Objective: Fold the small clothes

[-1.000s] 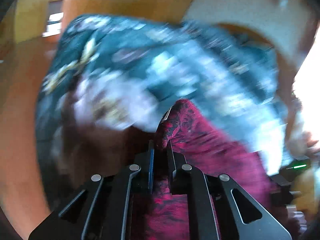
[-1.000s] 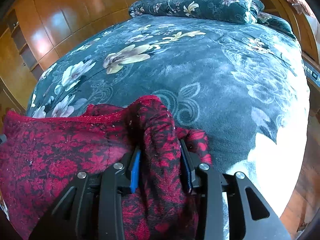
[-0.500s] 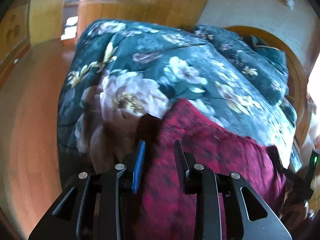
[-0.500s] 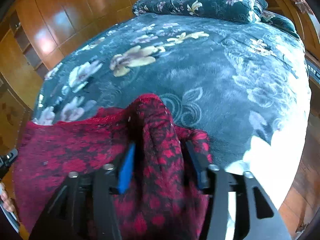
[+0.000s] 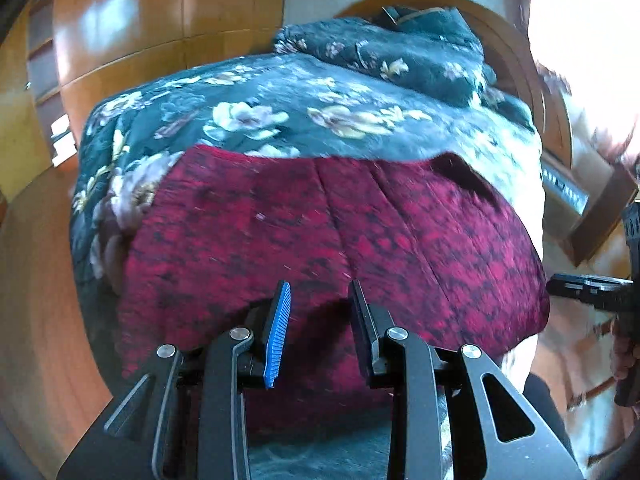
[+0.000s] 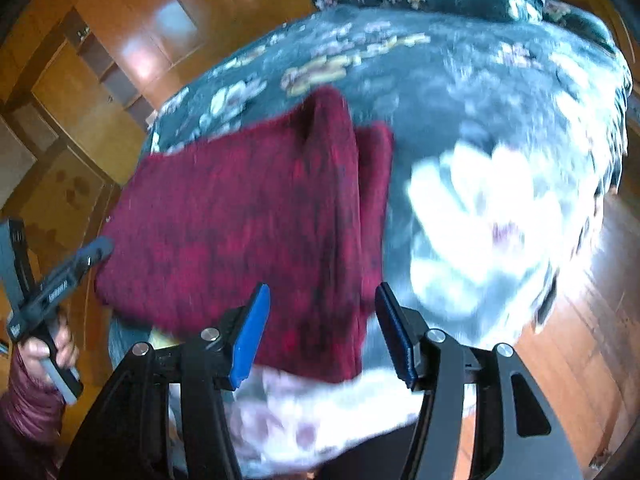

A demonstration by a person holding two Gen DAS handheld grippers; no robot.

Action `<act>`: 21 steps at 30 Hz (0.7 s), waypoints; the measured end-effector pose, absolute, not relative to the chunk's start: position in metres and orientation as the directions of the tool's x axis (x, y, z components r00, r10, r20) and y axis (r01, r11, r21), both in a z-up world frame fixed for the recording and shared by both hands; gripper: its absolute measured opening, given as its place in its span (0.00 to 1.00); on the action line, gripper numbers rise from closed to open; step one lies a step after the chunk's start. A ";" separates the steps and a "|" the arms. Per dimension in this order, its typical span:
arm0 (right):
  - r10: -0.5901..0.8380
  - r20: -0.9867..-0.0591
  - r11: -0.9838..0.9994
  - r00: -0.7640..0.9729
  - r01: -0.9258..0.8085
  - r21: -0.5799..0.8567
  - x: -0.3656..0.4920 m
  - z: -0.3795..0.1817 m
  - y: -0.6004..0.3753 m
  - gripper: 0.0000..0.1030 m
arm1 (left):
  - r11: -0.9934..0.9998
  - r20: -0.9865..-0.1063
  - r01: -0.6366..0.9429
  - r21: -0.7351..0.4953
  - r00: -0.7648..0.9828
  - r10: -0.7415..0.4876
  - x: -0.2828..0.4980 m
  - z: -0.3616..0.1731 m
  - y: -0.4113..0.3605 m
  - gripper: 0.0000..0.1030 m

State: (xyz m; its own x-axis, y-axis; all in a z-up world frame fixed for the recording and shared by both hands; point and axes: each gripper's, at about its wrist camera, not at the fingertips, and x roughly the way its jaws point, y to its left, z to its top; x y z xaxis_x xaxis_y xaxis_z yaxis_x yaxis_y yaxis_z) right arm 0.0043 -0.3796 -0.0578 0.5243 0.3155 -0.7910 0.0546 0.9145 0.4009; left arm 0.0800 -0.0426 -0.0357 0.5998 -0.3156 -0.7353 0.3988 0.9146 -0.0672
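Observation:
A dark red garment with a black pattern (image 5: 328,232) lies spread flat on the floral bedspread (image 5: 280,120). It also shows in the right wrist view (image 6: 248,216), with a raised fold along its right side. My left gripper (image 5: 320,332) is open and empty, just above the garment's near edge. My right gripper (image 6: 320,332) is open and empty, over the garment's near right corner. The left gripper shows at the left edge of the right wrist view (image 6: 44,288), held in a hand.
The bed is covered by a dark teal blanket with pale flowers (image 6: 480,120), with a pillow at its head (image 5: 400,52). Wooden wardrobe panels (image 5: 160,24) stand behind the bed. Wooden floor (image 6: 580,340) lies to the right.
Both grippers have let go of the red garment and opened. They have pulled back toward the near edge, and the garment now lies flat on the bed.

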 end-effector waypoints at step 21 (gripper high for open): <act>0.304 -0.826 0.912 0.475 0.106 0.397 -0.018 -0.100 -0.368 0.14 | 0.945 -0.828 0.320 -0.073 0.508 -0.236 0.091 -0.062 -0.043 0.30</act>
State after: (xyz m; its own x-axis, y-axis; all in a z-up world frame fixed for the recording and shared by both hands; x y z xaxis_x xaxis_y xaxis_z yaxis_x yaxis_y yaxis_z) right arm -0.0183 -0.3679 -0.0996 0.4751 0.3041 -0.8257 0.1055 0.9119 0.3966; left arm 0.0909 -0.0433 -0.0621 0.5083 -0.2362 -0.8282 0.3197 0.9447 -0.0732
